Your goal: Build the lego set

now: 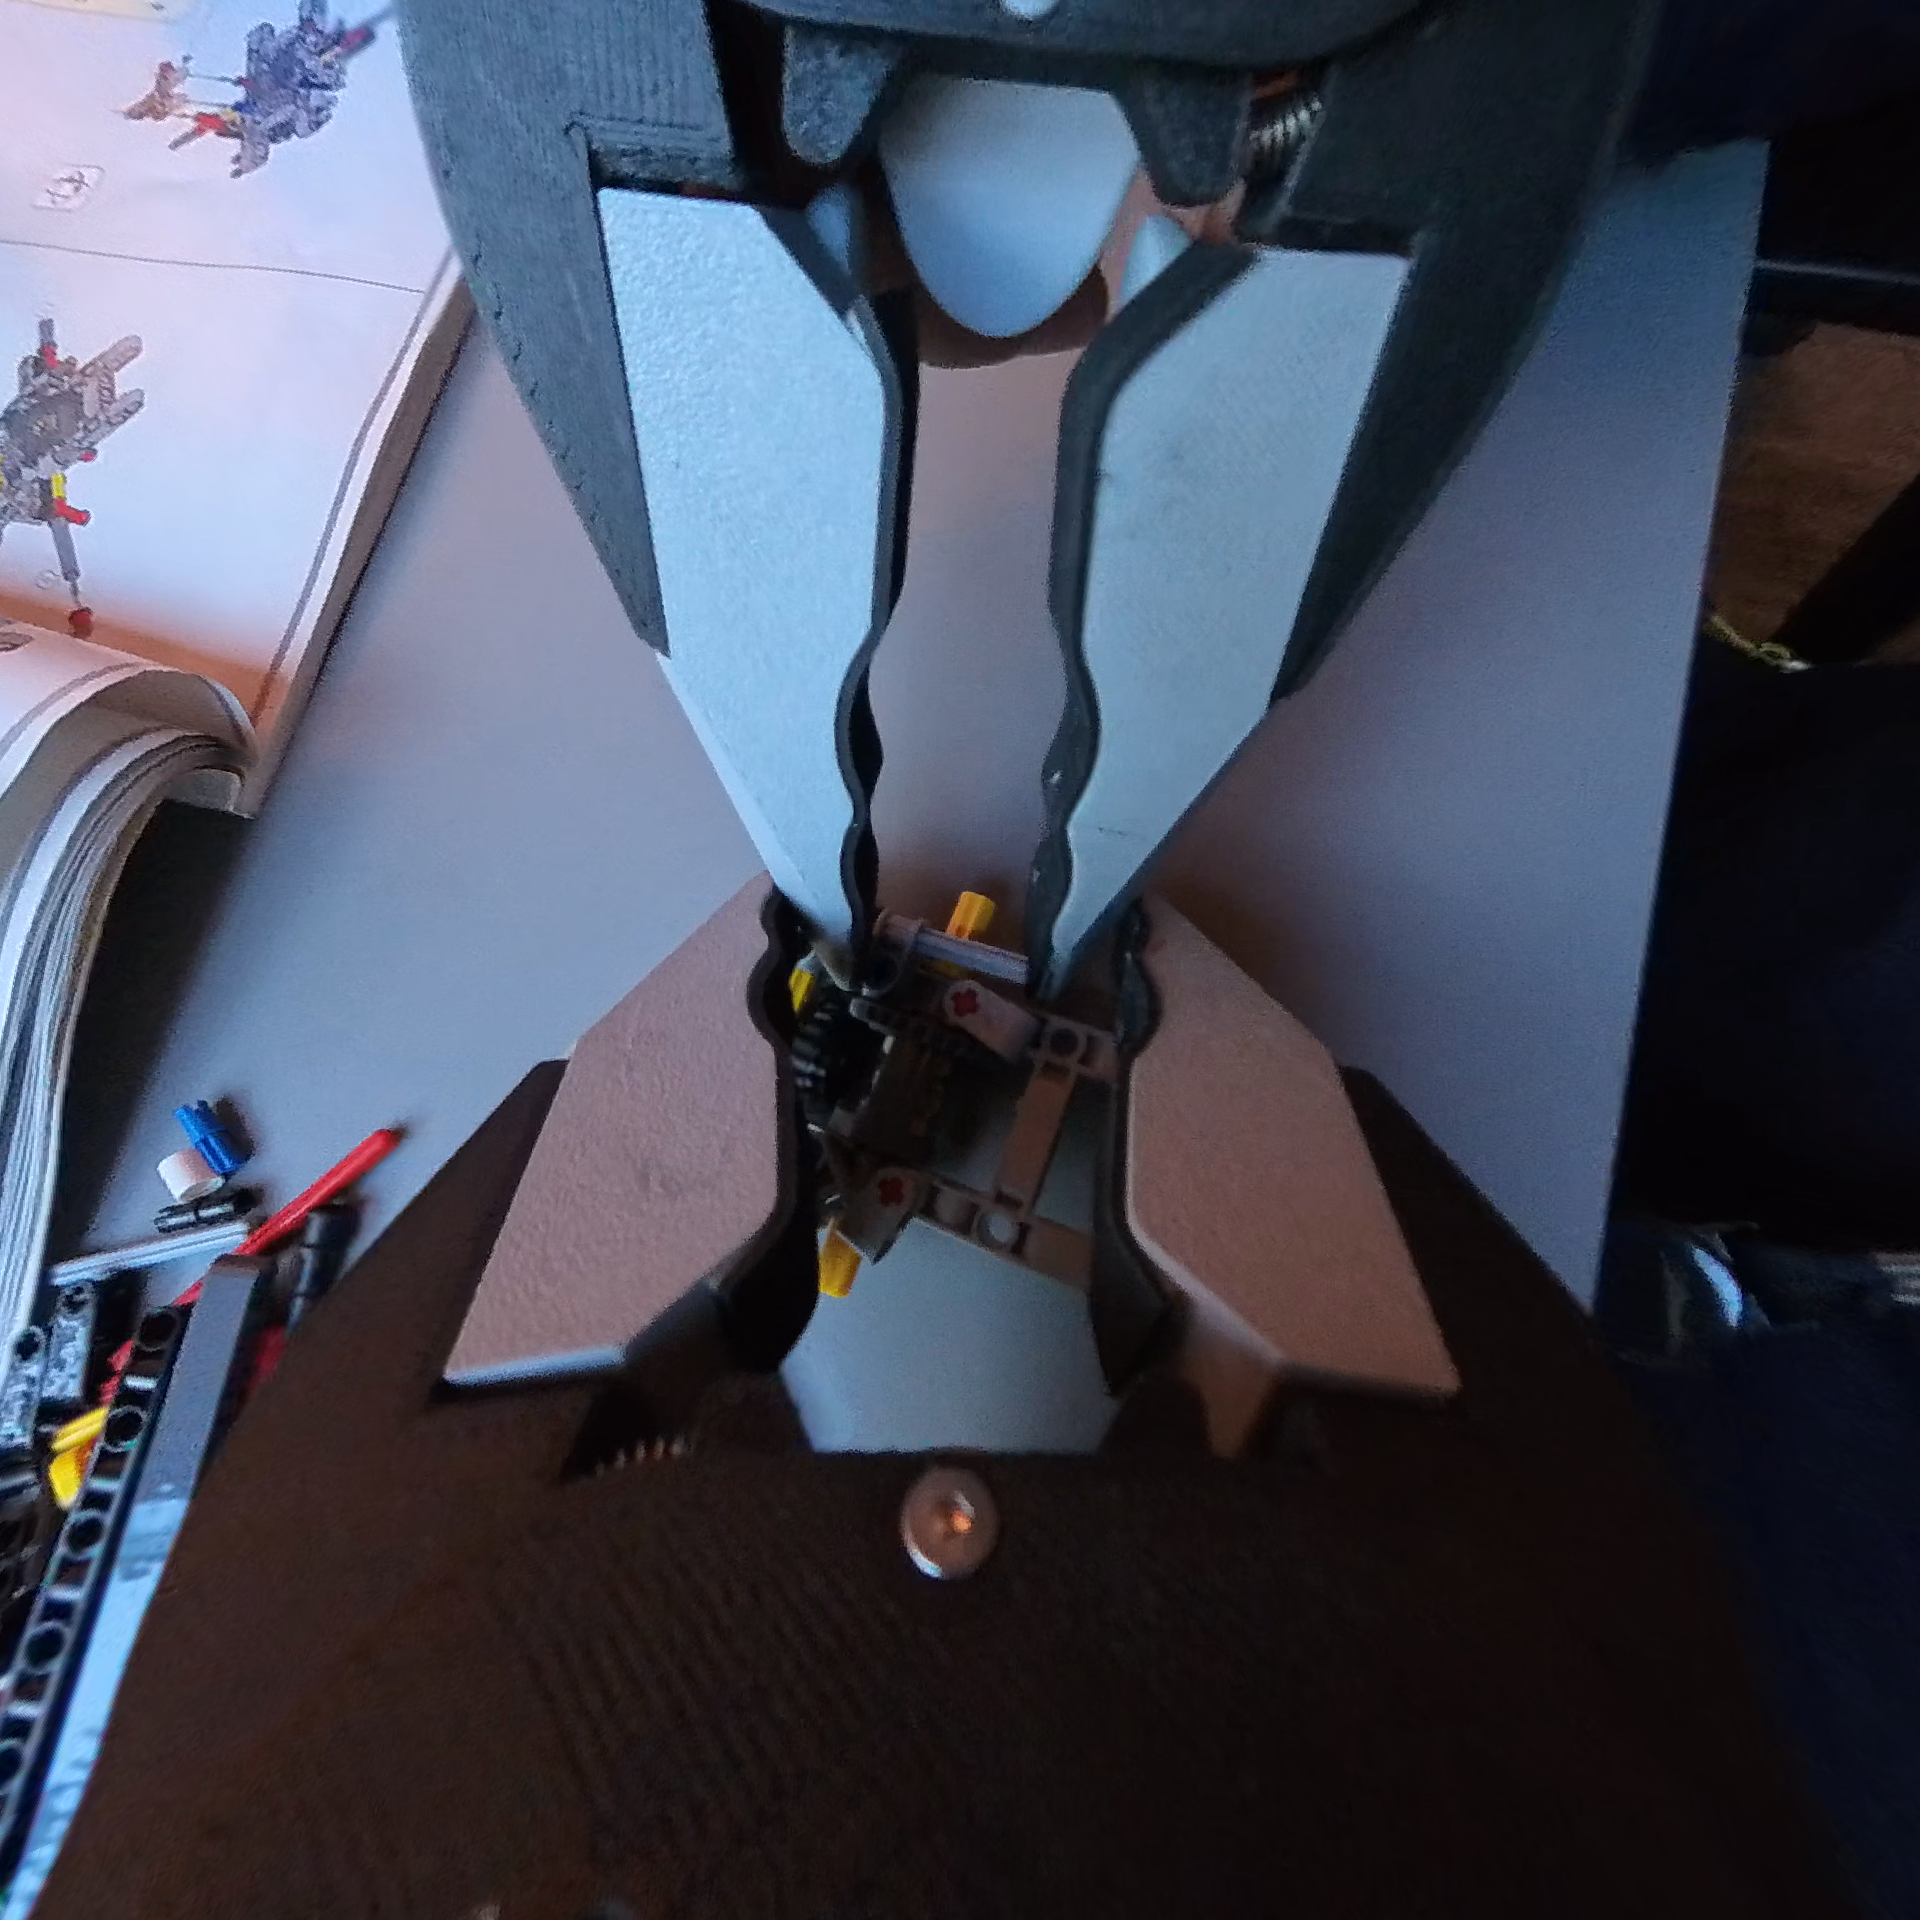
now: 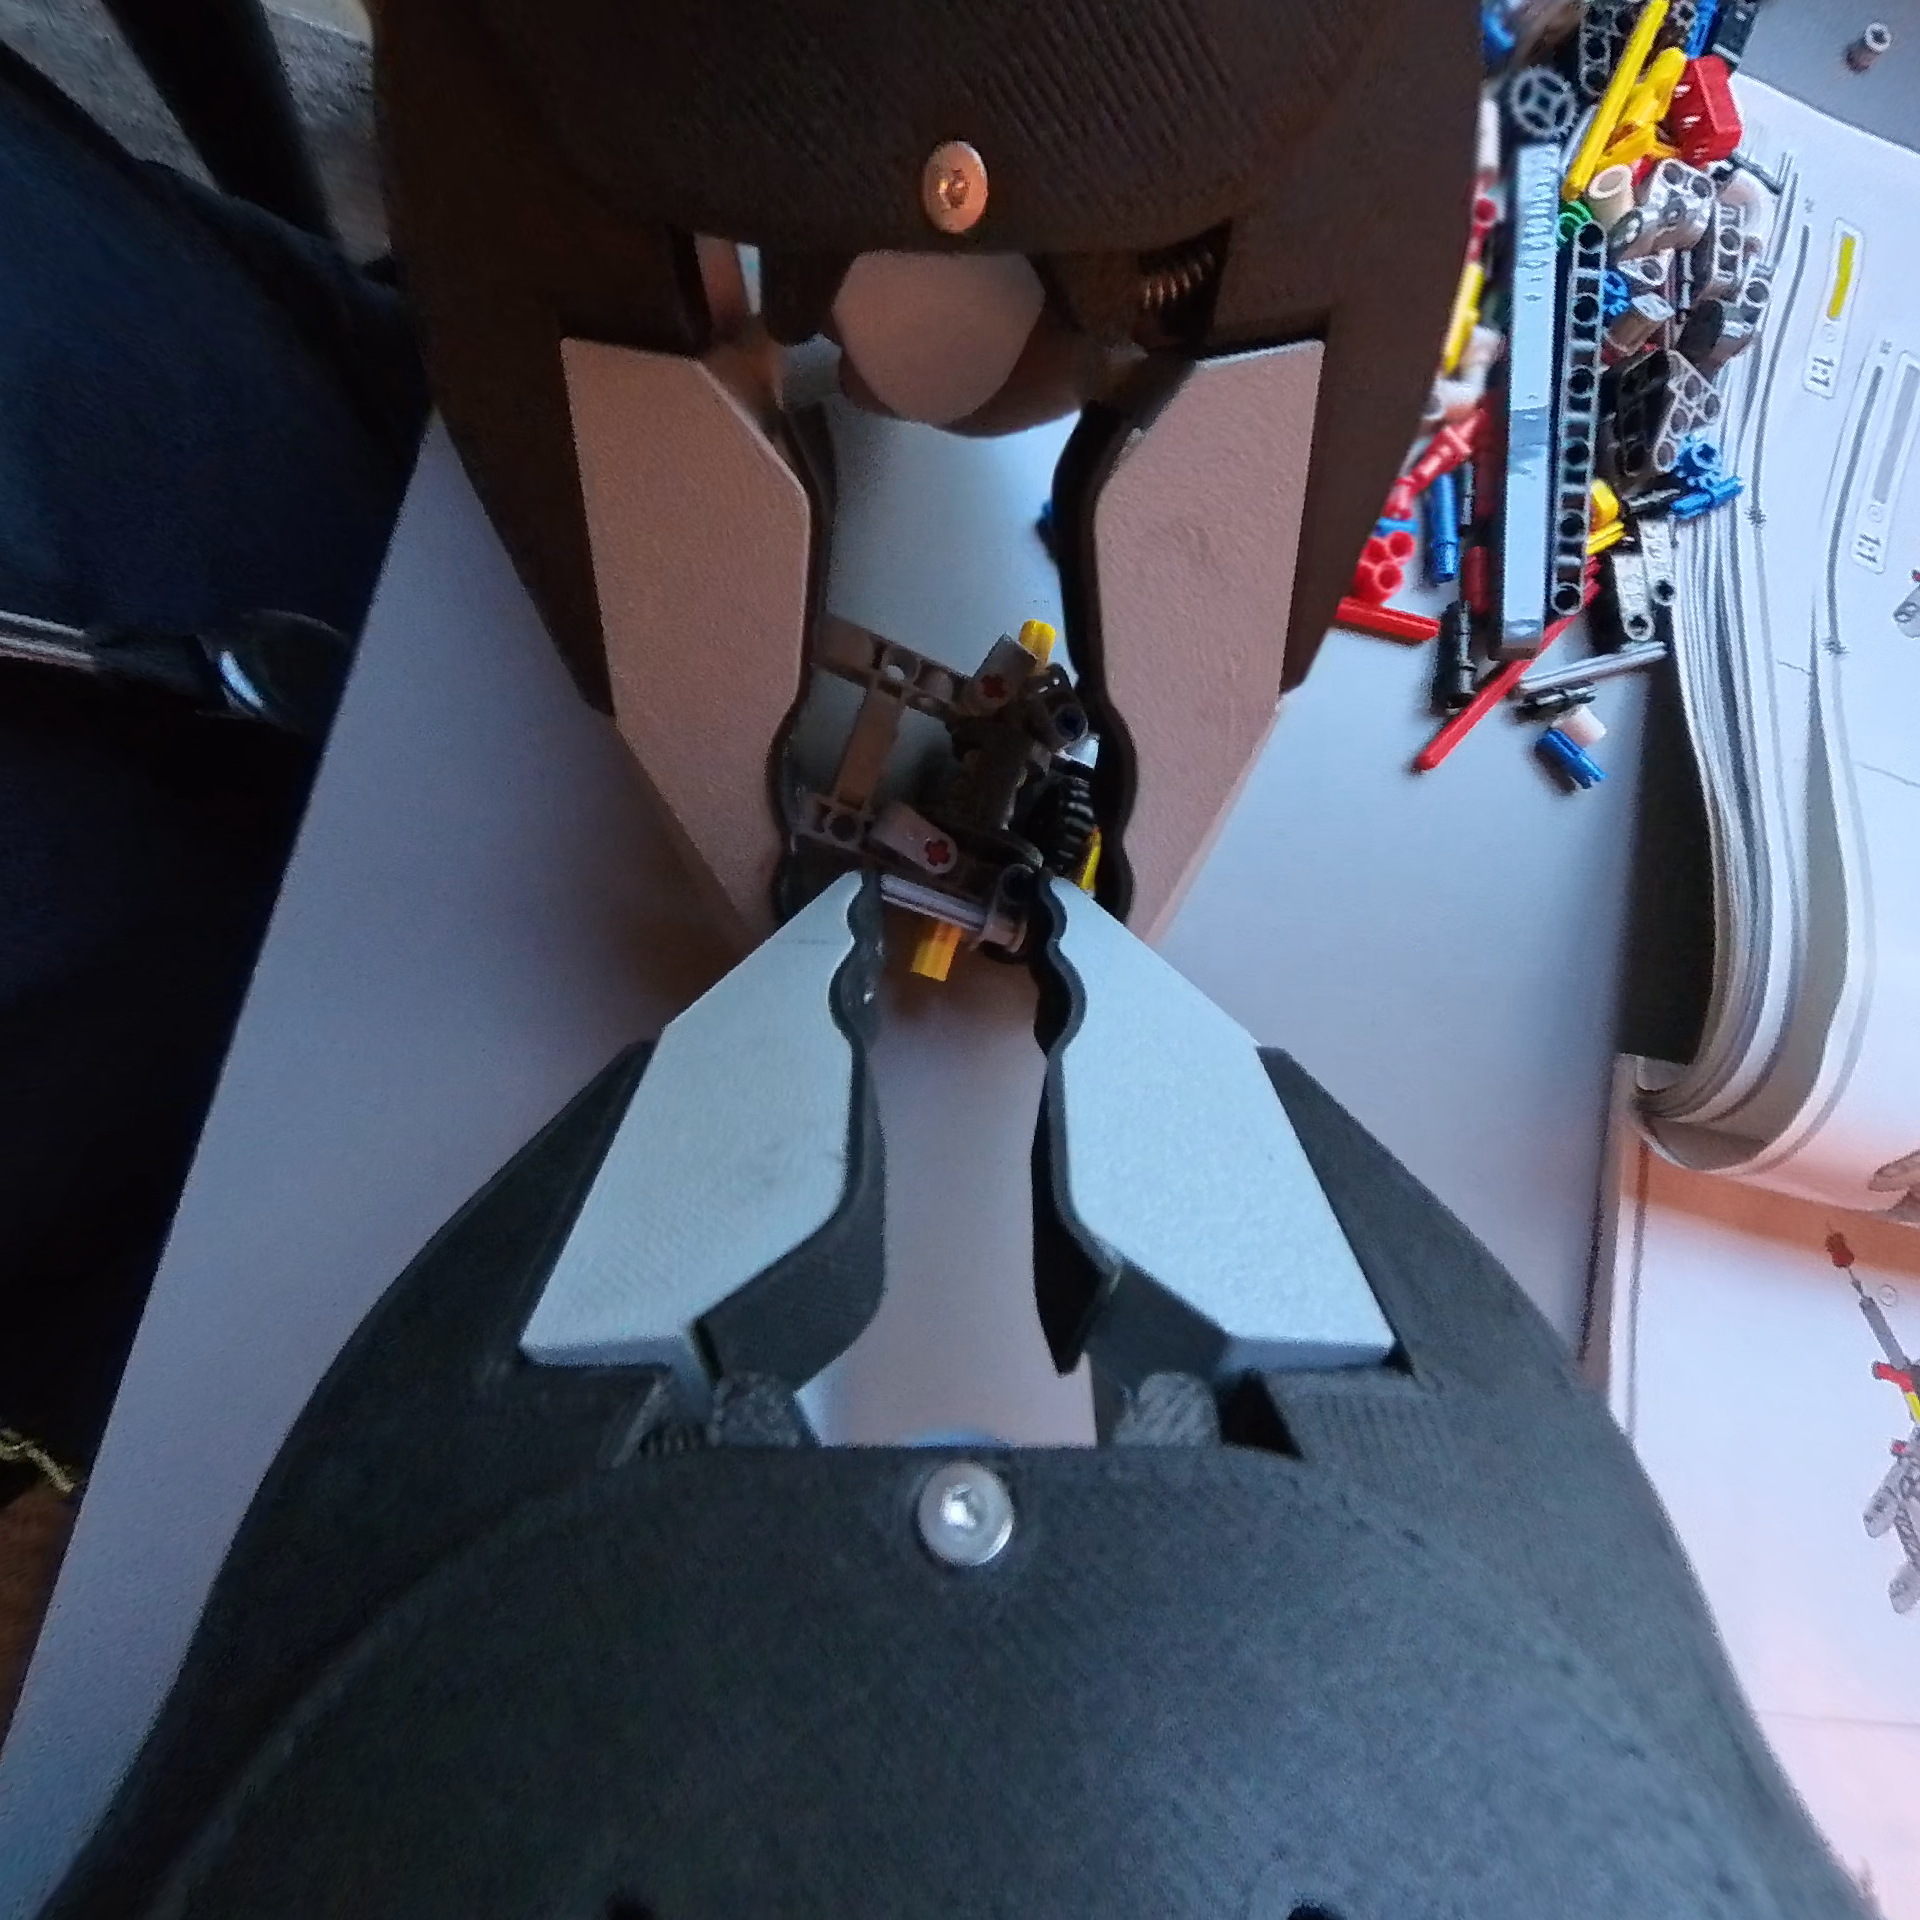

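My left gripper [image 1: 956, 1049], with pinkish fingers, is shut on a small brick-built assembly [image 1: 966, 1112] of grey beams, a black gear, red axle ends and yellow pins, and holds it above the white table [image 1: 468, 727]. My right gripper [image 2: 951, 904], with grey fingers, faces it head-on. Its tips are closed on the ends of a short grey axle [image 2: 940, 899] at the near end of the assembly [image 2: 935, 758]. In the left wrist view the right gripper [image 1: 951, 961] comes down from the top, its pads on the axle [image 1: 961, 951]. A yellow pin [image 2: 930, 956] sticks out beside the axle.
A pile of loose building parts [image 2: 1579, 364] lies at the upper right of the right wrist view, next to an open instruction booklet [image 2: 1818, 727]. In the left wrist view the booklet [image 1: 156, 416] is at the left with loose parts [image 1: 208, 1174] below it. The table's edge [image 1: 1662, 831] is to the right.
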### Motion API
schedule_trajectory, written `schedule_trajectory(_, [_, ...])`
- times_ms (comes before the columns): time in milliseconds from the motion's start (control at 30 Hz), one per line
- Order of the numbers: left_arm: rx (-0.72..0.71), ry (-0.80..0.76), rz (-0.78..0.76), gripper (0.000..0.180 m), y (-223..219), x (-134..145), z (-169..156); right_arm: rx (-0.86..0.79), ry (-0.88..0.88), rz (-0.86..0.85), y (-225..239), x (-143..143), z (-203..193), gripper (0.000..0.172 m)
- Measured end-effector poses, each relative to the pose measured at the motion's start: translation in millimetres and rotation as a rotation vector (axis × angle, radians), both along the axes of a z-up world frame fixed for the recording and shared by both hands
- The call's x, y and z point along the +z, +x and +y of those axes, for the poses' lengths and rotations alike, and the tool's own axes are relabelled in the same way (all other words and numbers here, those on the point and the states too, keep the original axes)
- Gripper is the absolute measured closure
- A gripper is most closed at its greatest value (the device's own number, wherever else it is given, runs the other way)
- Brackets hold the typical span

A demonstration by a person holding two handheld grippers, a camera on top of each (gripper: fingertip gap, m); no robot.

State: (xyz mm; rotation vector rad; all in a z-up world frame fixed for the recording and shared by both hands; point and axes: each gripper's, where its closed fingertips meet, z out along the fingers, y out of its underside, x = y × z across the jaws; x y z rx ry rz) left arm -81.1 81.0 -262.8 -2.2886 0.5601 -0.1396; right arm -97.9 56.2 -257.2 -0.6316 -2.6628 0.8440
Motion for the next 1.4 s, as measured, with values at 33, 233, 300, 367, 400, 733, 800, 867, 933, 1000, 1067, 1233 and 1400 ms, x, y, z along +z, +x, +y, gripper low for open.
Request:
schedule_trajectory(33, [0.002,-0.008,-0.013,0.118,2.0,0.4,-1.4,0.005,-0.015,-0.008,1.7,0.3,-1.6,0.146])
schedule_trajectory(233, [-0.036,-0.017,-0.068,0.102,9.1,4.2,-4.3,-0.004,-0.088,-0.009,2.0,1.4,-4.9,0.144])
schedule_trajectory(300, [-0.043,-0.03,-0.071,0.1,8.5,2.6,-6.8,-0.015,-0.116,-0.029,2.2,1.9,-3.5,0.145])
schedule_trajectory(367, [-0.045,-0.03,-0.083,0.099,7.3,2.9,-9.3,-0.03,-0.151,-0.054,2.6,2.7,-1.9,0.144])
schedule_trajectory(400, [-0.041,-0.029,-0.097,0.099,6.8,3.5,-9.8,-0.041,-0.172,-0.073,2.5,3.2,-1.5,0.144])
schedule_trajectory(733, [0.12,0.027,-0.221,0.103,7.9,7.2,-4.4,-0.11,-0.326,-0.236,5.3,6.9,-2.1,0.145])
schedule_trajectory(800, [0.114,0.033,-0.185,0.104,8.9,5.8,-7.2,-0.094,-0.313,-0.218,6.4,7.1,-3.1,0.148])
schedule_trajectory(867, [0.111,0.024,-0.196,0.103,9.8,6.1,-8.2,-0.075,-0.27,-0.167,6.8,7.6,-3.7,0.146])
schedule_trajectory(933, [0.119,0.01,-0.218,0.101,9.8,7.2,-8.5,-0.07,-0.225,-0.116,6.2,8.7,-3.3,0.145])
schedule_trajectory(1000, [0.146,0.009,-0.247,0.101,9.5,9.0,-6.9,-0.076,-0.186,-0.093,6.8,8.6,-3.9,0.144])
schedule_trajectory(1067, [0.192,0.023,-0.281,0.101,10.0,10.8,-5.0,-0.072,-0.137,-0.077,9.1,8.0,-6.2,0.143])
schedule_trajectory(1233, [0.25,0.081,-0.176,0.1,10.1,9.8,-14.2,-0.059,-0.002,-0.026,16.3,6.9,-10.3,0.145])
schedule_trajectory(1400, [0.085,0.069,-0.044,0.111,0.8,18.9,-40.8,-0.023,0.081,0.058,18.6,1.4,-10.8,0.146])
